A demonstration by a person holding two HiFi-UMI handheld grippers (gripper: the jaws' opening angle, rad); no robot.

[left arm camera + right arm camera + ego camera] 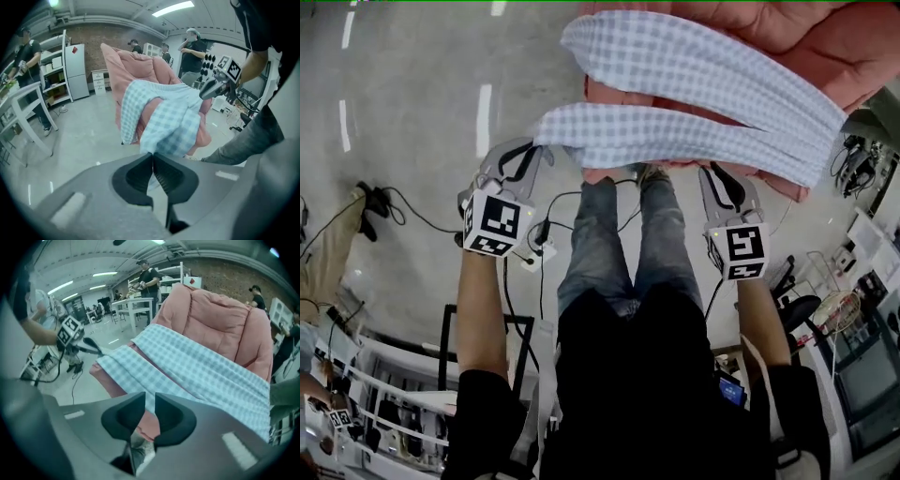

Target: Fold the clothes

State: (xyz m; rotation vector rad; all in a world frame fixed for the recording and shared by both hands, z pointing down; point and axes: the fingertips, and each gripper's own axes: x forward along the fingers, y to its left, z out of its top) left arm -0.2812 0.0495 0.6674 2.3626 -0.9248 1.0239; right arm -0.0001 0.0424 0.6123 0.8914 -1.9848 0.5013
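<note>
- Your left gripper has its jaws shut on the near end of the checked garment, which lies draped across the pink armchair. The bite looks to be at the very tips, so a quick pull could slip the thin cloth free.
- The jaws of your right gripper stand a narrow way apart. The garment's edge is at their tips and pink padding shows through the gap. I cannot tell whether they pinch the cloth. If they do not, a lift would raise one end only, and the garment would twist or bunch.
- If those jaws have caught the armchair's covering along with the cloth, a pull would drag against the chair and could tear your hold loose.
- The garment sits in two loose bands with slack between them. Raise your hands unevenly and the free side could slide off the cushion onto the floor.
</note>
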